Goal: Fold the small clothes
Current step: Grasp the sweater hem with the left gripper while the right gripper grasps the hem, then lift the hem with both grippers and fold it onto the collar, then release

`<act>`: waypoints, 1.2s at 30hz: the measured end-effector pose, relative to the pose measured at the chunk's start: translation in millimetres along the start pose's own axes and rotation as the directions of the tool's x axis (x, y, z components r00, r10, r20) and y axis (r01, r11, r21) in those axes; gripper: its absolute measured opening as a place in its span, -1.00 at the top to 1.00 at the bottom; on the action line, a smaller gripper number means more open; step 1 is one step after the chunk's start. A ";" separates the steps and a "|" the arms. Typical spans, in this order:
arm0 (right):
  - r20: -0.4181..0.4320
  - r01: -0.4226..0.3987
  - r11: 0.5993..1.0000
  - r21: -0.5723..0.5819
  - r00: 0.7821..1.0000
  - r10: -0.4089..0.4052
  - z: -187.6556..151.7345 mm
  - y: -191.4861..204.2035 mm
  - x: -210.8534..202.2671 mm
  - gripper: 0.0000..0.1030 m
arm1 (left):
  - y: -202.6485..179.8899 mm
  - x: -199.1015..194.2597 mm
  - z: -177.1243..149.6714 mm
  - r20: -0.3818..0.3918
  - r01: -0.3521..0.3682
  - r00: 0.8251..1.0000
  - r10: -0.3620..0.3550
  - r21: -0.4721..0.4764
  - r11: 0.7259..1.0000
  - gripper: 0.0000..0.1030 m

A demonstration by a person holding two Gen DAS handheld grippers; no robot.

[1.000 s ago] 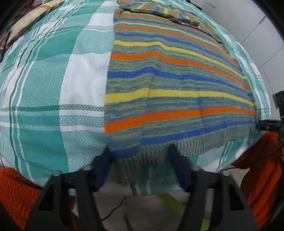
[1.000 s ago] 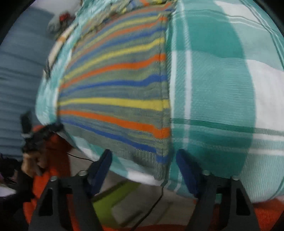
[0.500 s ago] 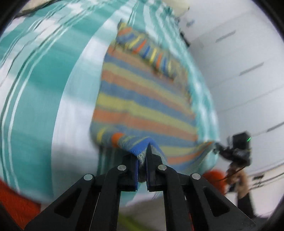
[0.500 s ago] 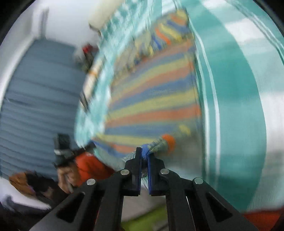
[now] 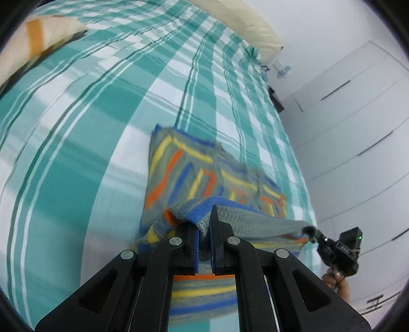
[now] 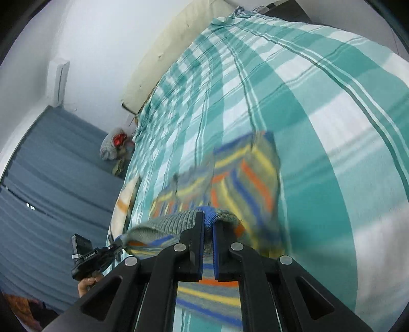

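A small knitted sweater (image 5: 184,176) with orange, yellow and blue stripes on grey lies on a teal and white checked bedspread (image 5: 76,132). Its ribbed grey hem (image 5: 255,222) is lifted off the bed and stretched between both grippers. My left gripper (image 5: 204,227) is shut on the hem's left corner. My right gripper (image 6: 208,224) is shut on the hem's right corner (image 6: 217,214), and it also shows at the far end of the hem (image 5: 318,235) in the left wrist view. The raised hem hangs over the sweater's body (image 6: 245,178), whose folded sleeves lie further up the bed.
A cream pillow or headboard pad (image 5: 245,23) lies along the bed's far end. An orange-striped cloth (image 5: 35,43) sits at the left. White wardrobe doors (image 5: 358,122) stand right of the bed, a blue curtain (image 6: 51,178) on the other side. A hand (image 6: 87,283) holds the left gripper.
Both grippers went from open around the hem at the bed's edge to shut on its corners. They then lifted the hem and carried it up over the sweater toward the bed's far end.
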State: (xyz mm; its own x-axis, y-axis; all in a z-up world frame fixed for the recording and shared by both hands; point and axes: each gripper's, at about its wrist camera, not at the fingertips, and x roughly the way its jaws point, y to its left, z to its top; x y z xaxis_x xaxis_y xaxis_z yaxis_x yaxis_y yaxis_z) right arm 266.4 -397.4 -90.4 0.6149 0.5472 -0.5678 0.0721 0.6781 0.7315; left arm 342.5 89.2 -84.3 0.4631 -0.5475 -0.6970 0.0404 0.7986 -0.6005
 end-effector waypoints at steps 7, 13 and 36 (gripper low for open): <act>-0.048 0.049 0.996 0.073 0.998 -0.045 54.1 -37.3 59.9 0.89 | 16.2 68.7 37.2 -0.080 -0.067 0.995 0.065 -0.022 0.998 0.90; -0.061 0.022 0.985 0.170 0.998 -0.012 76.5 -62.7 94.8 0.79 | 33.8 92.2 63.6 -0.066 -0.050 0.997 0.041 -0.136 0.989 0.46; -0.203 0.129 0.851 -0.509 0.943 -0.265 -98.9 27.8 63.3 0.27 | -36.8 70.5 -132.4 0.008 -0.313 0.934 0.358 0.504 0.805 -0.68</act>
State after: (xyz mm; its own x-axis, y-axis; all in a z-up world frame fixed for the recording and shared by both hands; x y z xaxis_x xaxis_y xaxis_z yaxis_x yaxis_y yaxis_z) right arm 229.7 -295.4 -143.3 0.4009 0.4359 -0.8058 -0.2592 0.8976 0.3566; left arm 256.4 -11.8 -163.2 0.4540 -0.2235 -0.8625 0.3337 0.9402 -0.0680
